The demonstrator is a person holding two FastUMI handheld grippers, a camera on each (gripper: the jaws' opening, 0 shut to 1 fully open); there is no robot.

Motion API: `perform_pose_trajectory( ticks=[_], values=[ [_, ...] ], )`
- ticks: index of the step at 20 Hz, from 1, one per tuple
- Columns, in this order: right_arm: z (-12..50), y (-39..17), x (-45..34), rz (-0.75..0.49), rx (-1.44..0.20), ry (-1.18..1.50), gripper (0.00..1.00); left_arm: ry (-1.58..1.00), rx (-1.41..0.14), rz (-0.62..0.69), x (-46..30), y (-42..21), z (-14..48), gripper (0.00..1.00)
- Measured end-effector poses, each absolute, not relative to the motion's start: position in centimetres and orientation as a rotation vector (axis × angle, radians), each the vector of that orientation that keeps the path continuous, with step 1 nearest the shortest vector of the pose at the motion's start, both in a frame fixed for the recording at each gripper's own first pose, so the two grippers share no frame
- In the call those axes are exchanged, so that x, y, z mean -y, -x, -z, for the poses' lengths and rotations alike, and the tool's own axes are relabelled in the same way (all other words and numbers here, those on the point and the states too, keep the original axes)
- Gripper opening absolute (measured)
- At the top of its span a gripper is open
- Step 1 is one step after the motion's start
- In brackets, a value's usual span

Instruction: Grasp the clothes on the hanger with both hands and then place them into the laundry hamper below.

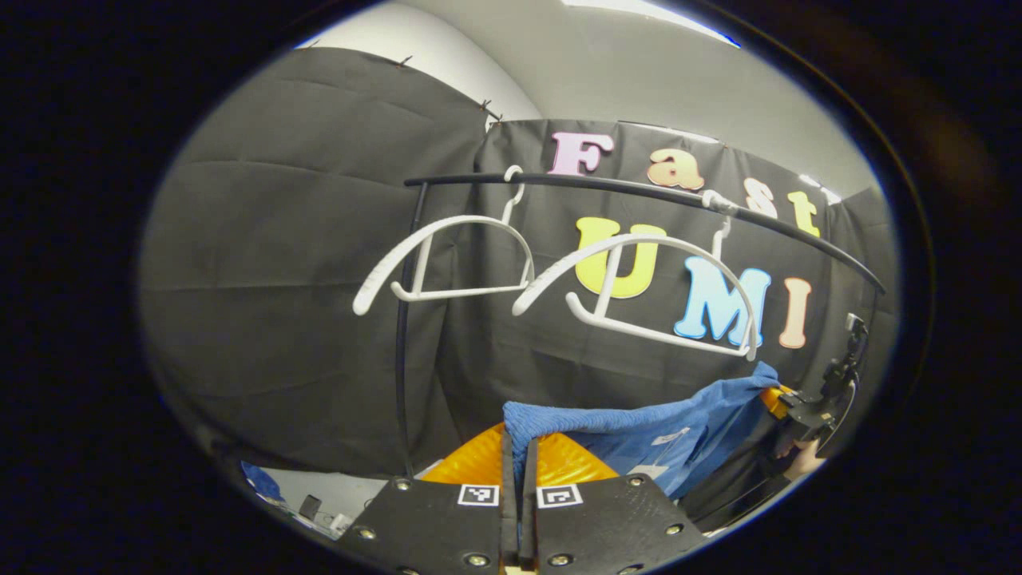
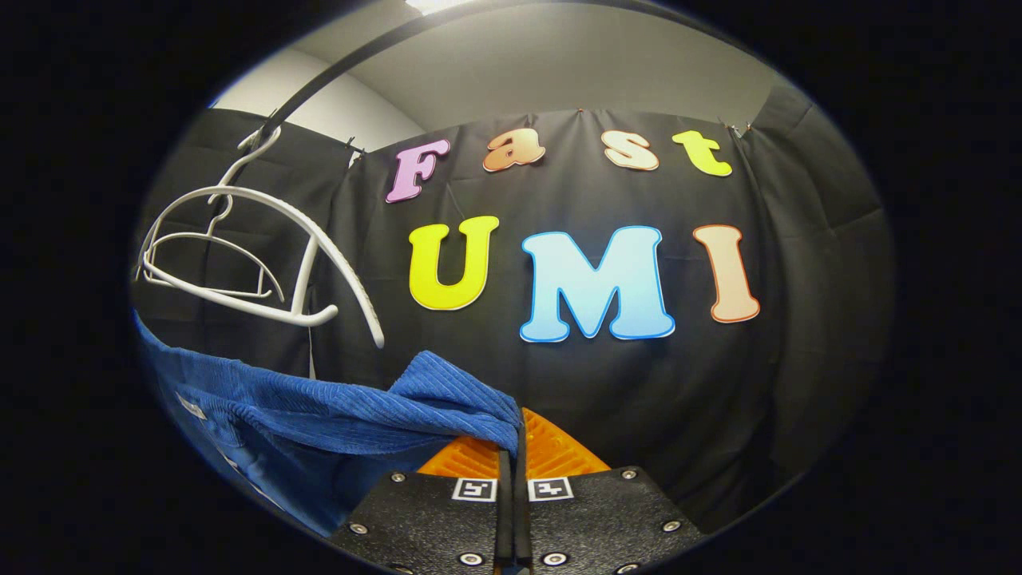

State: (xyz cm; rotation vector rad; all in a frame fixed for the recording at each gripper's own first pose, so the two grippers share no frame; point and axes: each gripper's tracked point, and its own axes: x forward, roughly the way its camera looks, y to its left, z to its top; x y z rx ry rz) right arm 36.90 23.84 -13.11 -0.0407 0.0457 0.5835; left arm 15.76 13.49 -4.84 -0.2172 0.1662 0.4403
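A blue ribbed garment (image 1: 639, 431) hangs stretched between my two grippers, off the hangers. My left gripper (image 1: 519, 447) is shut on one corner of it at the bottom of the left gripper view. Farther right there, the other gripper (image 1: 806, 411) holds the opposite end. In the right gripper view the blue garment (image 2: 319, 407) drapes to the left, and my right gripper (image 2: 515, 443) is shut on its corner. Two bare white hangers (image 1: 455, 263) (image 1: 647, 295) hang on the black rail (image 1: 639, 192); both hangers (image 2: 255, 255) also appear upper left in the right gripper view.
The rail's black upright post (image 1: 403, 335) stands left of the garment. A person's hand (image 1: 802, 461) holds the far gripper at the right edge. Small objects (image 1: 315, 511) lie on the floor at lower left. The black cloth wall closes the back.
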Motion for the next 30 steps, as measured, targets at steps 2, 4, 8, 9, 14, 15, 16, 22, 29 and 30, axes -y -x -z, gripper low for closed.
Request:
perform_pose_trajectory(
  ticks=[2, 4, 8, 9, 14, 15, 16, 22, 29, 30],
  values=[
    [12.7, -36.1, -22.9, -0.582, -0.054, 0.026, 0.00, 0.219, -0.165, -0.441, -13.5, -15.5, 4.6, 0.02],
    [12.1, -34.9, -22.2, -0.583, -0.065, -0.001, 0.00, 0.202, -0.168, -0.443, -13.6, -15.4, 4.7, 0.02],
    [11.8, -32.0, -20.4, -0.563, -0.117, -0.018, 0.00, 0.172, -0.168, -0.443, -14.1, -15.5, 4.6, 0.02],
    [11.4, -31.0, -20.2, -0.562, -0.122, -0.019, 0.00, 0.166, -0.172, -0.449, -14.4, -15.3, 4.7, 0.00],
    [10.2, -25.6, -18.1, -0.534, -0.129, 0.027, 0.00, 0.197, -0.198, -0.426, -13.5, -14.1, 5.1, 0.02],
    [9.9, -24.4, -17.5, -0.522, -0.125, 0.032, 0.00, 0.199, -0.198, -0.409, -13.4, -13.7, 5.0, 0.02],
    [9.7, -23.3, -16.9, -0.502, -0.126, 0.032, 0.00, 0.203, -0.199, -0.391, -13.3, -13.6, 5.0, 0.02],
    [10.5, -15.5, -14.5, -0.392, -0.209, 0.048, 0.00, 0.169, -0.235, -0.257, -12.7, -12.3, 5.8, 0.02],
    [12.6, -7.0, -14.8, -0.353, -0.274, 0.077, 0.00, 0.154, -0.299, -0.033, -9.9, -11.6, 7.5, 0.02],
    [13.1, -6.0, -15.0, -0.348, -0.286, 0.078, 0.00, 0.164, -0.307, -0.019, -9.7, -11.5, 7.8, 0.02]
  ],
)
